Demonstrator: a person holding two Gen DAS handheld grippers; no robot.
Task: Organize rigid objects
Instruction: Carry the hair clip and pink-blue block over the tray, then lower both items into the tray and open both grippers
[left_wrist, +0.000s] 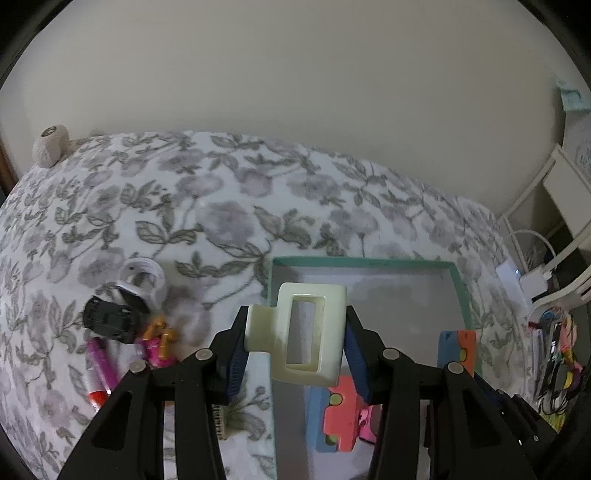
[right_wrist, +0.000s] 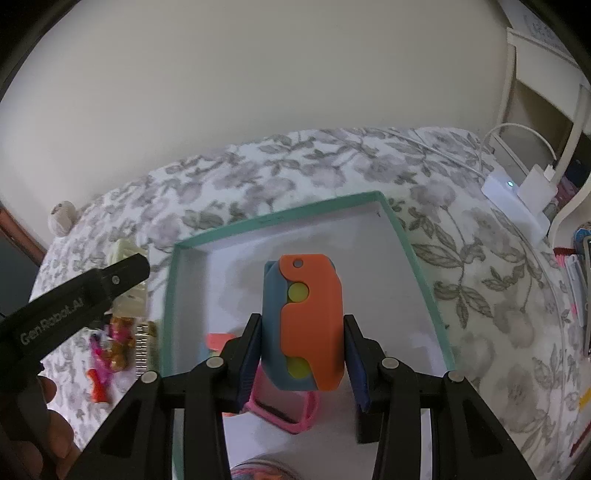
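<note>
Both sets of fingers are loaded, as I read it. On my left, the left gripper (left_wrist: 295, 332) is clamped on a cream hair claw clip (left_wrist: 308, 332), its blue pads pressing the clip's two sides, and it hangs over the near-left corner of the teal box (left_wrist: 369, 263). On my right, the right gripper (right_wrist: 301, 350) grasps an orange-and-blue plastic toy (right_wrist: 308, 325) with yellow dots, held upright above the middle of the box.

Working left to right from that box: well to its left on the flowered bedspread (left_wrist: 221, 192) a small pile is still waiting. I can make out a black toy car (left_wrist: 109, 319), a white ring-shaped piece (left_wrist: 144, 277) just behind it, a pink tube (left_wrist: 99, 369) with a red end, and a pink-and-gold trinket (left_wrist: 159, 341) nearest the box. Those are not sorted yet.

Inside the box, toward its near end, an orange-and-blue block (left_wrist: 338, 417) already lies on the floor, and a pink frame-like item (right_wrist: 284, 406) sits under my right gripper.

So I judge the job about half done: two things are in, two are being carried over, and roughly four remain outside to the left. Neither held item has been set down yet.
</note>
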